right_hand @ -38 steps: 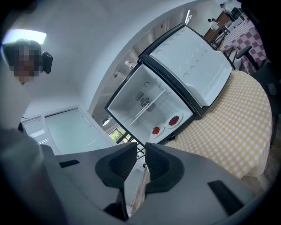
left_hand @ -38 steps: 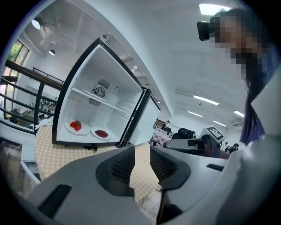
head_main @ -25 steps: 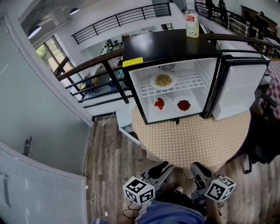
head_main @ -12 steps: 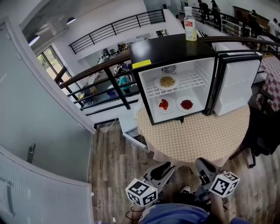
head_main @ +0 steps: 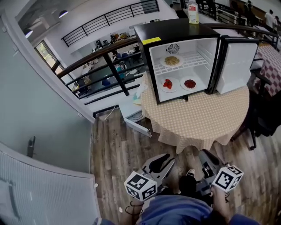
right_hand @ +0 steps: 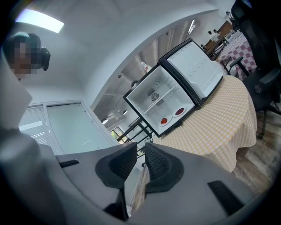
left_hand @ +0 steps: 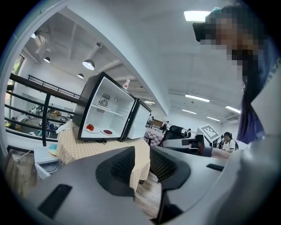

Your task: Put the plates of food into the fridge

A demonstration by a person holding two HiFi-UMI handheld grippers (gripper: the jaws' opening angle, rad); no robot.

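The small black fridge (head_main: 175,33) stands on the round table (head_main: 202,118) with its door (head_main: 237,66) swung wide to the right. On its wire shelf lies a plate of noodles (head_main: 172,61). Below it sit a plate of red pieces (head_main: 167,84) and a plate of dark red food (head_main: 190,83). My left gripper (head_main: 163,161) and right gripper (head_main: 207,157) hang low by the person's body, well short of the table. Both are open by a narrow gap with nothing between the jaws. The left gripper (left_hand: 141,165) and the right gripper (right_hand: 140,162) each look towards the fridge from afar.
A clear bottle (head_main: 192,12) stands on the fridge top. A dark railing (head_main: 101,55) runs behind the table, and a glass wall (head_main: 39,132) lies to the left. A dark chair (head_main: 263,118) stands at the table's right. Wooden floor (head_main: 118,149) lies between me and the table.
The head view has drawn back from the table, so the fridge now looks smaller and farther up right. Both grippers keep the same pose and the same narrow gap.
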